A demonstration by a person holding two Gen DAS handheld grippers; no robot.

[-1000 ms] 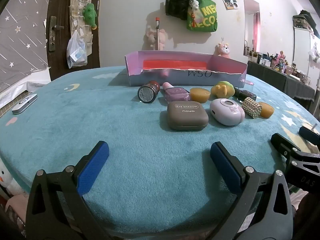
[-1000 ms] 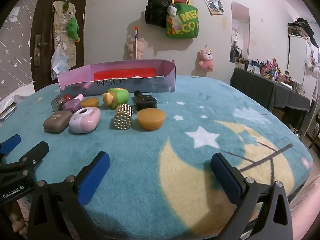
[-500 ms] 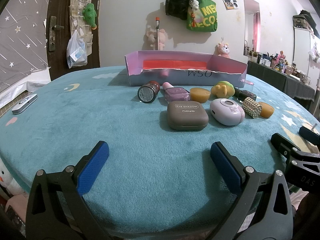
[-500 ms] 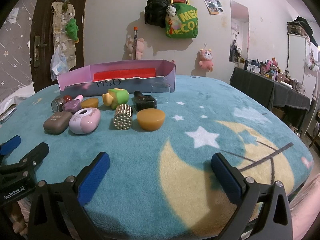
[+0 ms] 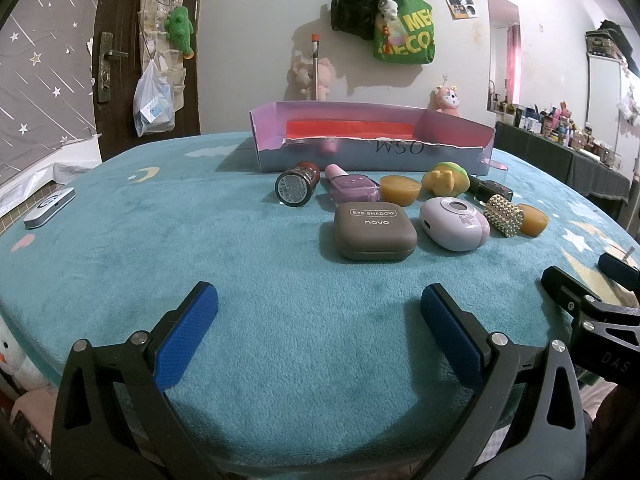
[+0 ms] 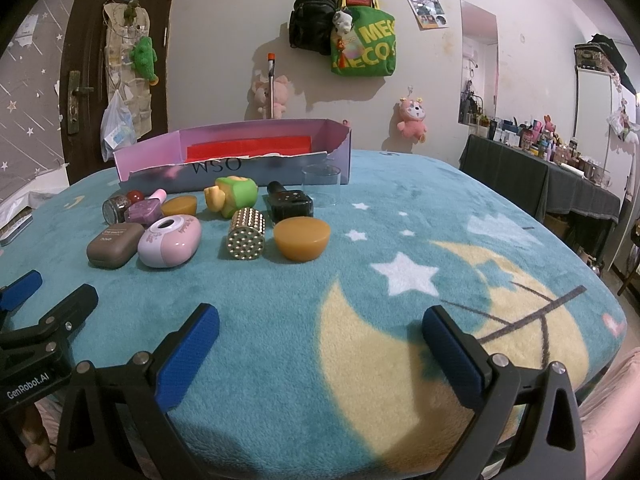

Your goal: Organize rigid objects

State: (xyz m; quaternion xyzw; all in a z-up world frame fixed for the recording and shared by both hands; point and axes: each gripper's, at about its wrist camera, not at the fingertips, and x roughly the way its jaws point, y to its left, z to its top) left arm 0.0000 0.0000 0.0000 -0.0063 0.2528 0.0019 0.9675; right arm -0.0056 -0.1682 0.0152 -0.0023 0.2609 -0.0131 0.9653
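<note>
Left hand-held gripper [image 5: 319,312]: hovering wide apart, empty, short of the brown rounded plastic eye-shadow case [image 5: 375,231].
Right hand-held gripper [image 6: 320,334]: spread wide, holding nothing.
Objects: sitting clustered before the purple cardboard box [image 5: 372,148].
Approach advice: straddling the case squarely, low.
Room: open blanket nearside; box wall limiting behind.

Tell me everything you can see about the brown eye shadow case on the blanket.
The eye shadow case is a rounded-square compact, taupe-brown with a matte, plastic-looking shell. Its lid reads "EYE SHADOW" in a framed label above "novo". It lies flat and closed on the teal blanket, nearest the tools among the items. The pale pink oval case sits just to its right, seemingly touching it in the right wrist view. Neither tool touches it.
</note>
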